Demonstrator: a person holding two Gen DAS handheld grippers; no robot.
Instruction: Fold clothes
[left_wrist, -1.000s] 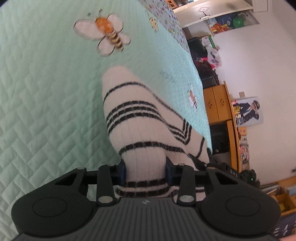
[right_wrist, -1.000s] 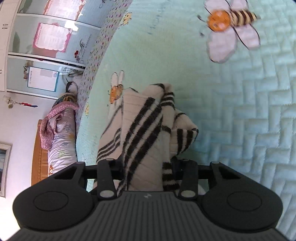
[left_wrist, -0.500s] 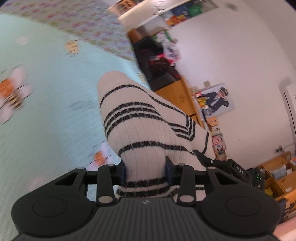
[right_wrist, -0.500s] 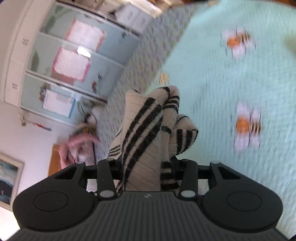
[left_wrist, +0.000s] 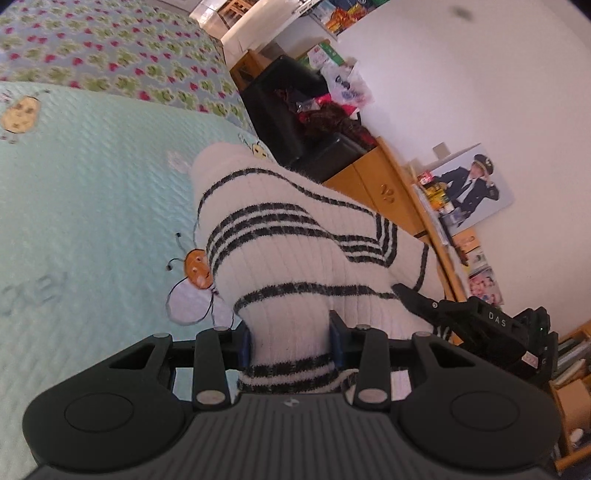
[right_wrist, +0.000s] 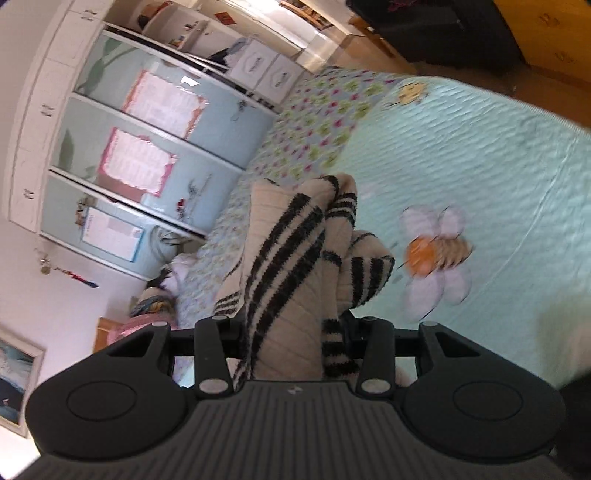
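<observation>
while angled down over quilt, both hand-held grippers clamp striped sweater.

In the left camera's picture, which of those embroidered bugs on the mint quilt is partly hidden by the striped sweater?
The orange-headed bee with the white wing: the cream black-striped sweater covers its right side. The yellow bug far left lies fully uncovered.

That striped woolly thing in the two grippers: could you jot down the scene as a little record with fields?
garment: white knit with black stripes, bunched up
left gripper: shut on the knit
right gripper: shut on the knit
surface below: mint quilted bedspread with bee pictures
garment on the bed: cannot tell; it hangs from the grippers
background: wooden cabinet, wardrobe doors
</observation>
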